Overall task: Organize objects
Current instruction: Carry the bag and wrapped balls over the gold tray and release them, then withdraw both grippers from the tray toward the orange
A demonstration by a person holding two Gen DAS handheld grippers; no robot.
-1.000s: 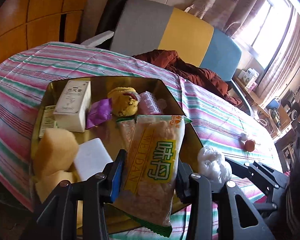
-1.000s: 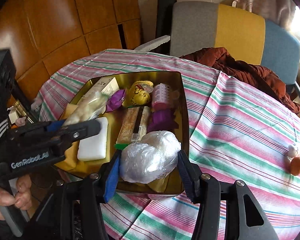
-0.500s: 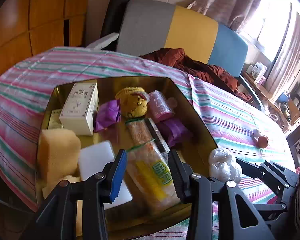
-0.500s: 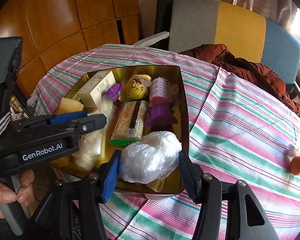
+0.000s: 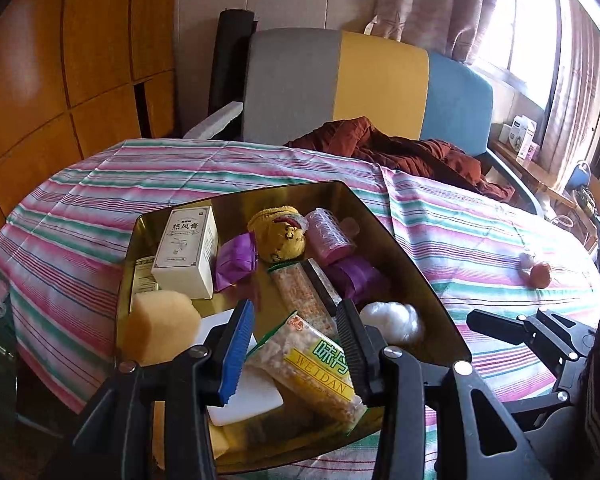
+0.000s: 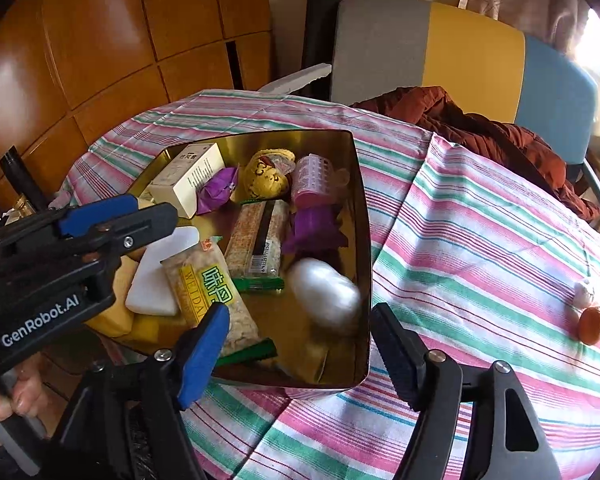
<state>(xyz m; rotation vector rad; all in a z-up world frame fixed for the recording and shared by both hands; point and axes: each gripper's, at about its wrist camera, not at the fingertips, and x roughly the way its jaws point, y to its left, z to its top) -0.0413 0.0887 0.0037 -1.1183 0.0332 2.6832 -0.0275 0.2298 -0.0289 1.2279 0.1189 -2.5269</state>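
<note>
Dropped from the right claw (image 6: 300, 350), whose jaws have just been opening, the white plastic wad (image 6: 325, 298), apparently blurred, lies in the gold tray (image 6: 362, 240); the left claw (image 5: 296, 350) stays clamped on the snack packet (image 5: 312, 364).

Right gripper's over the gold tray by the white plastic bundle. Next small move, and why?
Probably lift the right gripper clear of the gold metal tray. Its jaws have just been opening and stand wide; the crumpled white plastic bundle lies in the tray, clear of both pads. A small orange ball waits outside on the striped cloth.
</note>
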